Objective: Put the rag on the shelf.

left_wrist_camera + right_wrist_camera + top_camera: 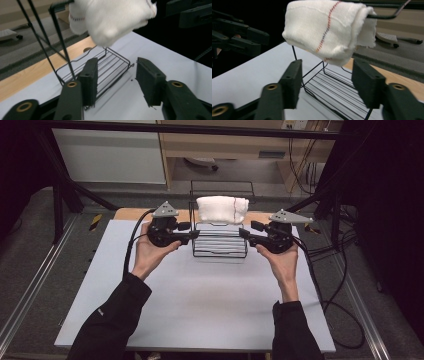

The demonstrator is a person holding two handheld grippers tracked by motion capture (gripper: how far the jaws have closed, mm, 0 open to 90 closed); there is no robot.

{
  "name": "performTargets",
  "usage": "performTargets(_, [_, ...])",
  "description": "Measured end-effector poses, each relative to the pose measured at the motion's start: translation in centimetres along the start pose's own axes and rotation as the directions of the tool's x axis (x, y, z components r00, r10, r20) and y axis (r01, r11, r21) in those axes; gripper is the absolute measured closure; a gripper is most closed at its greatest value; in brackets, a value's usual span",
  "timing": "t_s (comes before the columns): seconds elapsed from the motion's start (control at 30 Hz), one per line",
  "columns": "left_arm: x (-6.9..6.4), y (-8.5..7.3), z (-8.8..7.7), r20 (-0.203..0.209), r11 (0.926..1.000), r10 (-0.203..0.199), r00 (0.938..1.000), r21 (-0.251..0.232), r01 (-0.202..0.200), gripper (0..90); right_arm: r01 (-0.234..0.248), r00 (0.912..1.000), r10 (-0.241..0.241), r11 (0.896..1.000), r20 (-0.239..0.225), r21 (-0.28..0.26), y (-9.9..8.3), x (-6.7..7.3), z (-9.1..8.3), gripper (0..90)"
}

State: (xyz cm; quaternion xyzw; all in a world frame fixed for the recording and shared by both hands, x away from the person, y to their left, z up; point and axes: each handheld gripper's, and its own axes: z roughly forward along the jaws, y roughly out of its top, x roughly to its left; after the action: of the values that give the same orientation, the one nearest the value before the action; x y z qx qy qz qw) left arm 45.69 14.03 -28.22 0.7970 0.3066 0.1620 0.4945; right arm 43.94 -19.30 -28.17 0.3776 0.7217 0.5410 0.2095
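Towel (pixel 222 209) looks placed: the folded white cloth with a thin red stitched stripe hangs over the top bar of the black wire rack (pixel 220 245), bunched rather than spread flat, one lobe sagging lower on the near side in the left gripper view (pixel 110 22). The hanging step reads as done; what is left, at a guess, is backing both hands off and maybe tidying the drape, since it sits lumpy and a bit off-centre toward the rack's right end. Left hand-held gripper (pixel 192 231) sits just beside the rack's left side, jaws parted to a middling gap with nothing between the pads; its own view looks past the pads (pixel 90 80) at bare desk and the rack's lower shelf. Right hand-held gripper (pixel 246 230) mirrors it at the rack's right side, also parted and empty, the towel (pixel 328 30) hanging above and beyond its pads (pixel 367 85), not touching them. Containers: the rack is the sole holder here. Its lower wire shelf (pixel 337 92) carries nothing, and the top bar holds just the towel. Rack stands upright near the far edge of the white desk (pixel 200 310), where a strip of wood shows. Risk as judged: a bunched towel could slip off the bar if the rack gets bumped on retreat.
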Motion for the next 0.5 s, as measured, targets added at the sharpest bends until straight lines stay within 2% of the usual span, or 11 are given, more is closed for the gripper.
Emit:
performTargets(0.17, [0.3,-2.4,-0.9,-0.022,0.9995,-0.005,0.9998,0.03,0.005,38.0,-0.024,0.9997,0.023,0.999,0.005,0.023,-1.7,-0.3,-0.5,22.9])
performTargets(0.37, [0.6,-5.4,-2.2,-0.032,0.9984,-0.01,0.9994,0.055,0.012,26.7,-0.051,0.9987,0.051,0.998,0.005,0.036,-3.8,-0.6,-1.2,12.4])
performTargets(0.5, [0.8,-7.6,-2.8,-0.046,0.9983,-0.024,0.9986,0.051,0.027,19.2,-0.072,0.9974,0.072,0.996,-0.007,0.055,-5.3,-0.9,-1.4,7.0])
